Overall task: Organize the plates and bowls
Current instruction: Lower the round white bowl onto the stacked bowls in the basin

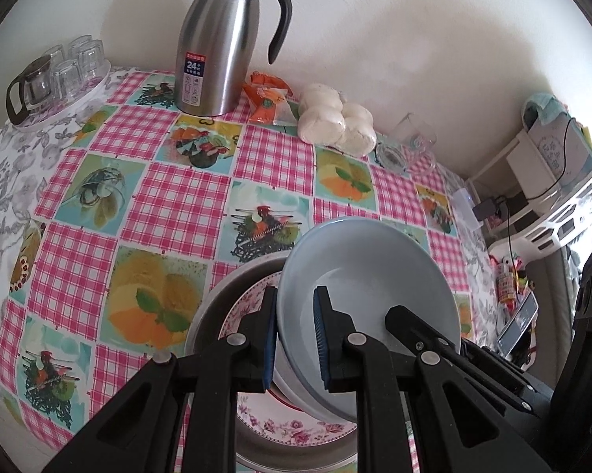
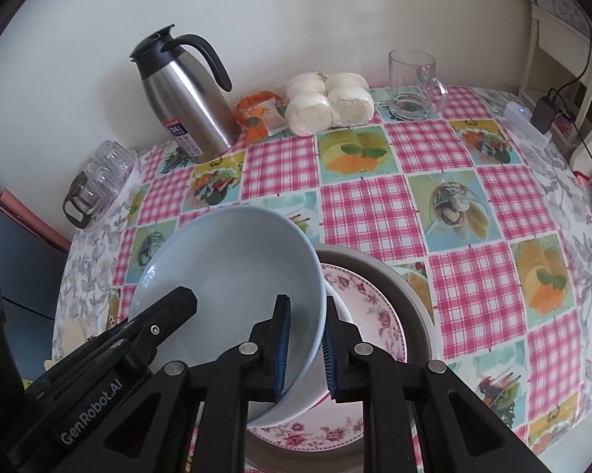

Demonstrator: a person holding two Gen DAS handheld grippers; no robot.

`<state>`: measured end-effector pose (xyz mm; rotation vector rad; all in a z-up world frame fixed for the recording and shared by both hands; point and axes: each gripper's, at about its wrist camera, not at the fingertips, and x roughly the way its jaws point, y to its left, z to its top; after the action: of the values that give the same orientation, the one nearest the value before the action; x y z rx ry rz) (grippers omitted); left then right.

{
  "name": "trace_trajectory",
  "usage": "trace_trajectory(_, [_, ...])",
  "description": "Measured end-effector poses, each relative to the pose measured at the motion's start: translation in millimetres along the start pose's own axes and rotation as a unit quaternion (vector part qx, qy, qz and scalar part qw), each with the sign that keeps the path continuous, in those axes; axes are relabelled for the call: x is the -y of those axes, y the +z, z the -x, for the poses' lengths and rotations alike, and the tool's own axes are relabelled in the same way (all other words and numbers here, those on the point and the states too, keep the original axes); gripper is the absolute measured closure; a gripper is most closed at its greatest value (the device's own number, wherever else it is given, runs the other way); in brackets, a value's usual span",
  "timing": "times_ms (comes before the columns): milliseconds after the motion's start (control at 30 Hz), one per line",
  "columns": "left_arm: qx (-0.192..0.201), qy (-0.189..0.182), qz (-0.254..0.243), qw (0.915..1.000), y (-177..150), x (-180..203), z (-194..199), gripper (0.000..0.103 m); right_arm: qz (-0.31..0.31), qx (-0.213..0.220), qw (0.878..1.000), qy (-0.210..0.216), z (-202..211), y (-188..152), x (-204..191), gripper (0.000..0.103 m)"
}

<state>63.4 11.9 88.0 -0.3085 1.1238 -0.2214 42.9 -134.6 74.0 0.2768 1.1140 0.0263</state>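
Note:
A light blue bowl (image 1: 366, 276) (image 2: 232, 268) hangs tilted over a stack at the table's near edge, held by both grippers. My left gripper (image 1: 296, 339) is shut on its left rim. My right gripper (image 2: 305, 351) is shut on the opposite rim. Each gripper's finger shows in the other's view, inside the bowl. Below sits a pink floral plate (image 1: 296, 429) (image 2: 366, 299) inside a wide grey dish (image 1: 213, 307) (image 2: 410, 287). A white bowl (image 2: 340, 311) peeks out on the plate under the blue one, mostly hidden.
On the checked tablecloth (image 1: 169, 205) by the wall stand a steel thermos jug (image 1: 217, 51) (image 2: 185, 98), an orange packet (image 1: 266, 98), a bag of white buns (image 1: 335, 118) (image 2: 327, 102) and a glass mug (image 2: 412, 82). A tray of glasses (image 1: 59, 75) is far left. Shelves with cables (image 1: 552, 181) stand right.

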Motion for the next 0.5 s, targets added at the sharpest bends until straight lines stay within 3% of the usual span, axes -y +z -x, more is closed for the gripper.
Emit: trace_trajectory(500, [-0.016,0.020,-0.009,0.9996,-4.0,1.3,-10.6,0.086,0.017,-0.032,0.999,0.001,-10.7,-3.9,1.5,0.085])
